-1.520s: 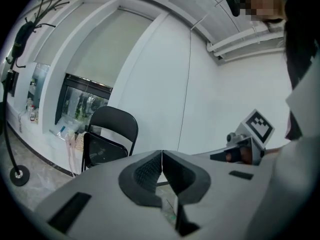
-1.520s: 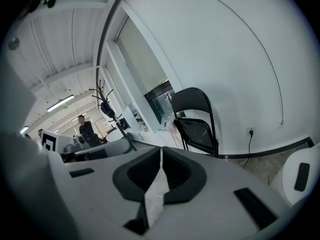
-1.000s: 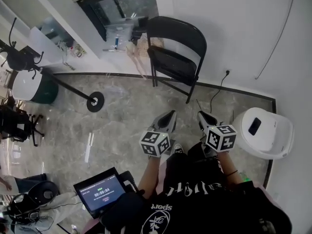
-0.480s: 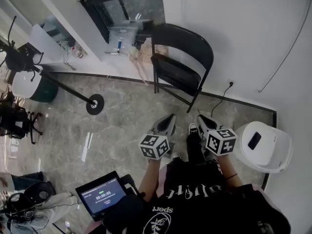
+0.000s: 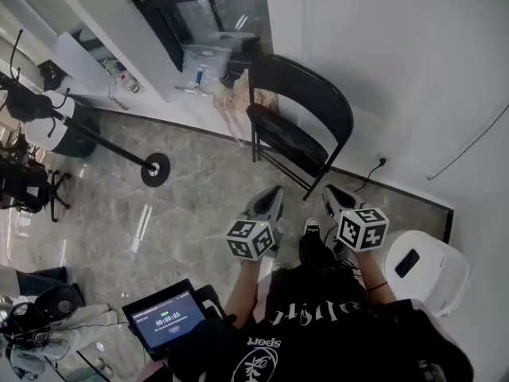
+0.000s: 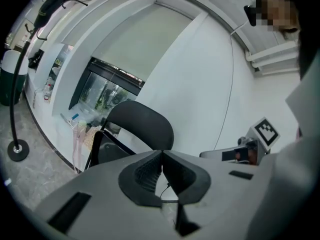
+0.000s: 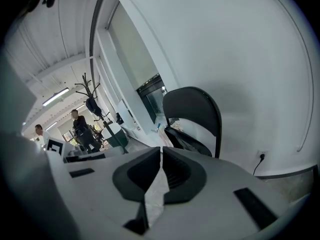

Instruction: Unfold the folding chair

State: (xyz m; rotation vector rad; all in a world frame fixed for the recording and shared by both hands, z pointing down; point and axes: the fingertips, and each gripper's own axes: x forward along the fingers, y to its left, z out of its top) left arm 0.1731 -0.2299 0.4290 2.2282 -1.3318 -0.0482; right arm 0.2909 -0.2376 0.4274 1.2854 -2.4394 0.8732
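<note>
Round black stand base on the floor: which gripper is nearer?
Left. The left gripper is right of the stand base in the head view; the right gripper sits farther right, beyond the left one.

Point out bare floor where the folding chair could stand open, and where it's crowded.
Bare floor lies between the folding chair, the coat stand's round base and the left tongs. Crowded: the right corner by the white bin, and the left edge with the black office chair.
</note>
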